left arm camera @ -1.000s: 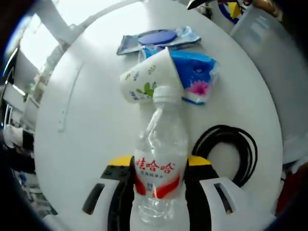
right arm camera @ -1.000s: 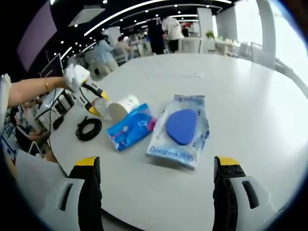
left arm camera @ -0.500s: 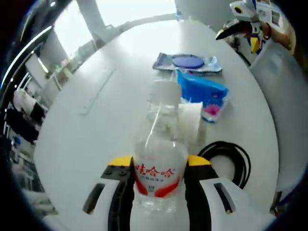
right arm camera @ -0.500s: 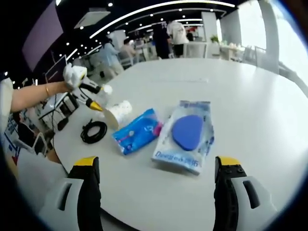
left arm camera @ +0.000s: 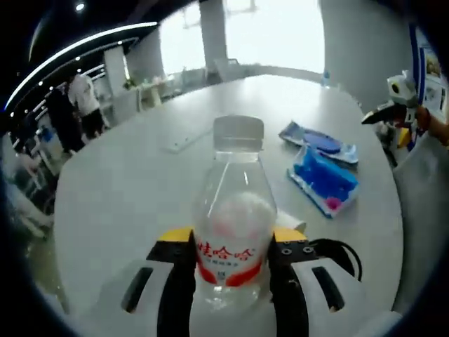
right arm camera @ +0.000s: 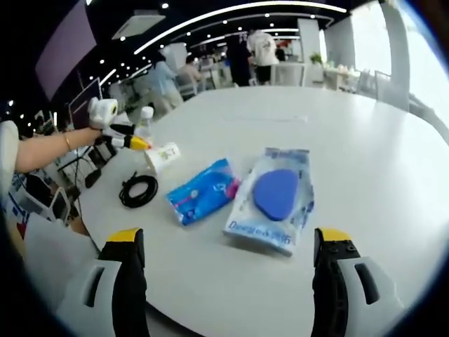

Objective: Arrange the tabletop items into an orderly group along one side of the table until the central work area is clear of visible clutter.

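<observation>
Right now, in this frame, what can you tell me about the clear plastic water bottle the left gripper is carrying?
The clear plastic water bottle is upright between the left gripper's yellow-tipped fingers, which clamp its lower body at the label. It has a pale screw cap, ribbed shoulders and a white band with red characters over a red stripe. It looks nearly empty. In the right gripper view it appears small, held up beside the tipped paper cup; whether they touch is unclear.

People (right arm camera: 261, 46) standing beyond the round table (backs turned), ceiling light strips (right arm camera: 231, 10) overhead
</observation>
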